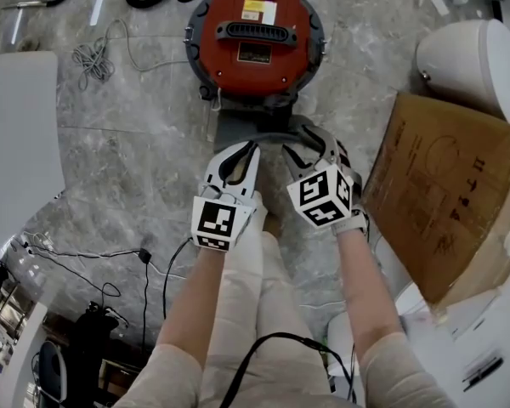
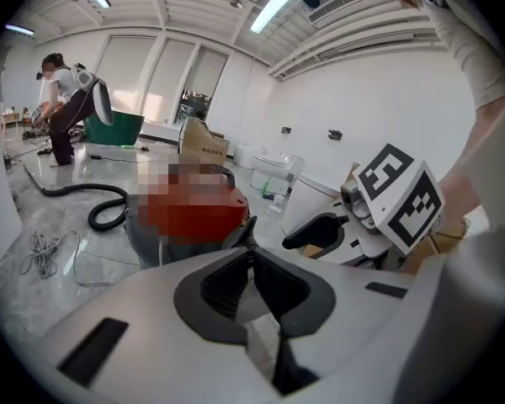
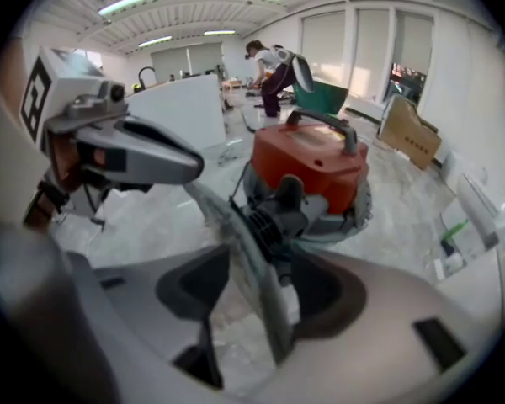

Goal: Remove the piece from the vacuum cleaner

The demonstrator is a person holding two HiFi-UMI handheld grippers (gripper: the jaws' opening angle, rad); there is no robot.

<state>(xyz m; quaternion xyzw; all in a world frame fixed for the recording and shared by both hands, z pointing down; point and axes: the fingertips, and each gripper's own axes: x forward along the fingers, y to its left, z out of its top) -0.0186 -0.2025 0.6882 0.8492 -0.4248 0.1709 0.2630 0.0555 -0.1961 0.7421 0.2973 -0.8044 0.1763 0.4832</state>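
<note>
Left hand-held gripper (image 1: 253, 148) clenched, empty. Right hand-held gripper (image 1: 306, 145) released, thin grey strip (image 3: 251, 276) between its spread jaws, unpinched. Floor (image 1: 127, 143) open at left up to one white panel (image 1: 17, 134); one cardboard box (image 1: 446, 189) crowds the right. One vacuum cleaner (image 1: 255, 32) top centre. One grey piece (image 1: 251, 127) at its lower edge, long axis left-right.

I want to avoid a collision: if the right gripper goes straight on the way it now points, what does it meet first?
Most likely the dark grey plastic fitting on the front of the round red vacuum cleaner, ahead of the right gripper; the distance is unclear.
</note>
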